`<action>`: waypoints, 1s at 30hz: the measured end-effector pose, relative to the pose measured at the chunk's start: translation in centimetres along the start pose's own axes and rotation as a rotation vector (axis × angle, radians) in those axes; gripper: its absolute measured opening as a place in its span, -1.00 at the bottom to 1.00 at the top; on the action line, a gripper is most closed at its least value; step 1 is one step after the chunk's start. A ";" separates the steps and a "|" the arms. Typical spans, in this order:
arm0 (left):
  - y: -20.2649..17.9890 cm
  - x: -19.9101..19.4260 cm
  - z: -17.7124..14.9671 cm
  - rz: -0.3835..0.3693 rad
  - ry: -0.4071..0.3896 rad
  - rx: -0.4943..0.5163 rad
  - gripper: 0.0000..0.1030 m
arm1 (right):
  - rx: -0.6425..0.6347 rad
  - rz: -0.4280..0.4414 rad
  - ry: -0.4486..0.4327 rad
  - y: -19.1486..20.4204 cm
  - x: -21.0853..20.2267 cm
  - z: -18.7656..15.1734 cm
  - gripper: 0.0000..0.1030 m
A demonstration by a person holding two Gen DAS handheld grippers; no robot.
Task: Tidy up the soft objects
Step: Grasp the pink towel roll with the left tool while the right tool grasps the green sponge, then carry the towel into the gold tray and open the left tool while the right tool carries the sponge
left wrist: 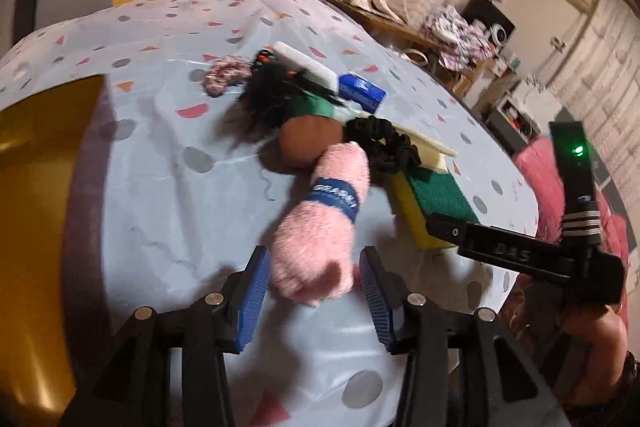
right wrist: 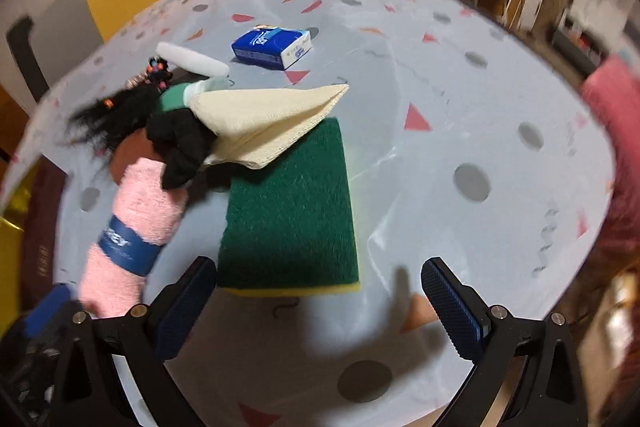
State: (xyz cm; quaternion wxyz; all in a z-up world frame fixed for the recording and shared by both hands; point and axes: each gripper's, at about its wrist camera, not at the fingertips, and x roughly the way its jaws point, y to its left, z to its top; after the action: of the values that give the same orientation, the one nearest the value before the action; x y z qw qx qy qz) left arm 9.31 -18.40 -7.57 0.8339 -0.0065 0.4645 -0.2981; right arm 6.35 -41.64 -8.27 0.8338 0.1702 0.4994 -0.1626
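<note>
A: Left gripper [left wrist: 314, 301]?
B: Jaws parted, blue pads either side of the near end of the rolled pink towel [left wrist: 320, 227]. Small gaps show on both sides, so the pads aren't pressing it. The roll lies on the table [left wrist: 168, 187], tilted away toward the pile, with a blue band around its middle.

A: Right gripper [right wrist: 320, 307]?
B: Jaws wide apart, nothing between them but tablecloth. Its left pad sits just beside the near left corner of the green-and-yellow sponge [right wrist: 288, 207]; contact can't be told.

A: Where's the rest of the soft stuff?
B: Bunched mid-table. A folded cream cloth [right wrist: 272, 119] lies over the sponge's far edge. A black scrunchie [right wrist: 184, 147] sits between the cloth and the towel's far end. Behind those, a doll with black hair [right wrist: 108, 115], a brown face and a green piece. A white pad [right wrist: 192, 61] is behind it, toward the far edge.

A: Anything apart from the pile?
B: A blue tissue pack [right wrist: 272, 47], alone, near the far edge. A pink-grey scrunchie [left wrist: 224, 73] beside the doll's hair, seen from the left wrist camera.

A: Table surface?
B: Pale cloth with grey dots and pink triangles.
</note>
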 end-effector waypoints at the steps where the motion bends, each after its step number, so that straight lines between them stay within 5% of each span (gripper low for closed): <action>1: -0.5 0.5 0.3 0.012 0.012 0.022 -0.09 | -0.003 0.018 -0.006 0.1 0.0 0.0 1.00; 6: -1.6 2.6 1.5 0.078 0.043 0.096 -0.07 | -0.107 0.000 -0.055 2.2 0.6 0.1 0.90; 8: -1.5 3.0 1.8 0.077 0.054 0.096 -0.07 | -0.140 -0.041 -0.082 2.6 0.9 0.0 0.39; 16: -1.7 4.9 2.0 0.083 0.096 0.117 0.22 | -0.142 0.029 -0.074 1.1 -1.6 -1.6 0.36; 21: -1.4 5.9 2.0 0.088 0.103 0.106 0.21 | -0.117 0.068 -0.027 0.3 -2.9 -3.5 0.36; 23: -1.1 5.6 2.0 0.073 0.091 0.093 0.00 | -0.115 0.082 -0.037 0.2 -3.7 -4.2 0.35; 30: -0.1 3.6 1.6 0.019 0.052 0.041 -0.27 | -0.133 -0.079 -0.289 -0.5 -7.8 -3.5 0.34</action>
State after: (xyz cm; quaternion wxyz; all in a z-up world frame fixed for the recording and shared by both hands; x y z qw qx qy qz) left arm 11.95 -20.70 -9.42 0.8243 0.0227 0.4798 -0.2996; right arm -0.13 -39.71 -2.93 0.8994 0.0699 0.3900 -0.1845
